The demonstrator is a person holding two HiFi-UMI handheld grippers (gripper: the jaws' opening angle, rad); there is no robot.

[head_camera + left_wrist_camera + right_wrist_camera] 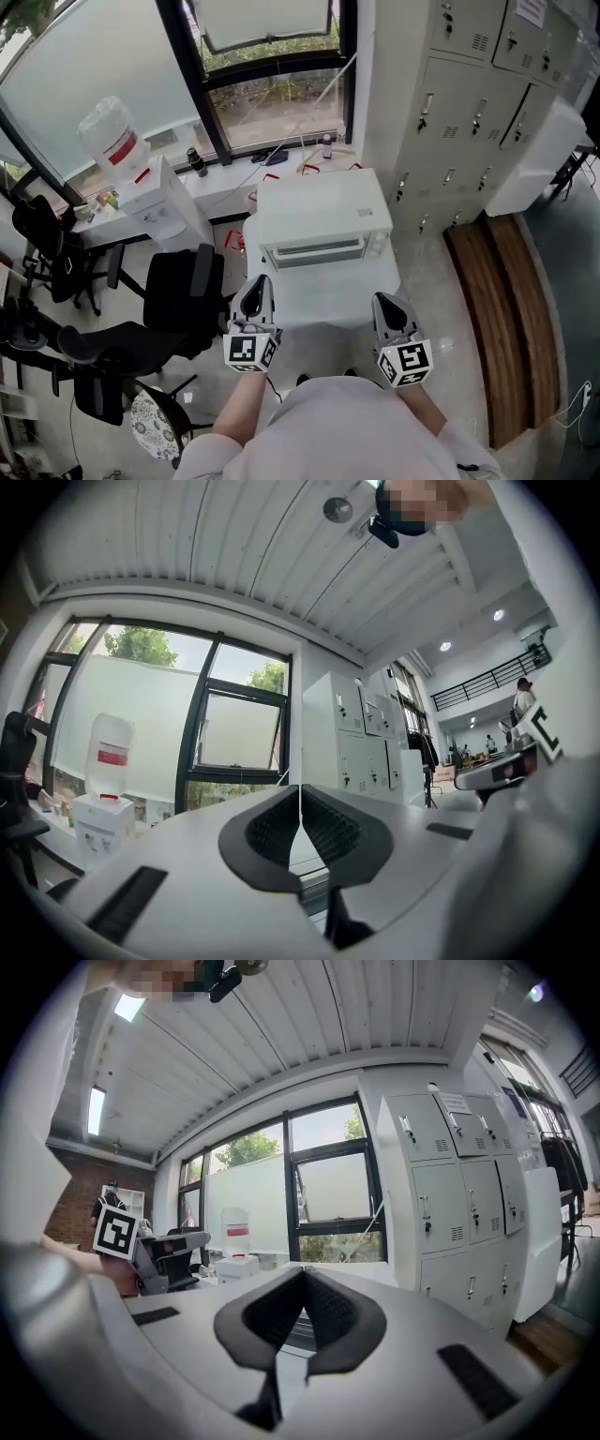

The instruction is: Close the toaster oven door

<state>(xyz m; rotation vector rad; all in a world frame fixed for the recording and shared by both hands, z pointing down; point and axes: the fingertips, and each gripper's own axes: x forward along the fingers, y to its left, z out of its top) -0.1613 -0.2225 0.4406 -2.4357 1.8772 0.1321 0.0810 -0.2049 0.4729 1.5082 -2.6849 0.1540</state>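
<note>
Nearest is the person's white shirt (347, 431), with both arms reaching forward from it. Ahead stands a small white counter (328, 305) carrying the white toaster oven (323, 211), which sits at the far half with its front turned toward the person. Its long axis runs left to right, across the line of both arms.

The oven door (314, 251) looks upright against the front. From this steep angle I cannot tell whether it is latched or slightly ajar.

The left gripper (260, 283) points toward the oven's left front corner and the right gripper (383, 300) toward its right. Both are short of the door and touch nothing. The left looks marginally nearer.

Only the head view gives this layout. The gripper views tilt up to ceiling, windows and lockers, with just a sliver of something striped low between the fingers. They do settle the grip: the left gripper's fingers (272, 832) are pressed together on nothing, and so are the right gripper's fingers (267, 1316).
</note>
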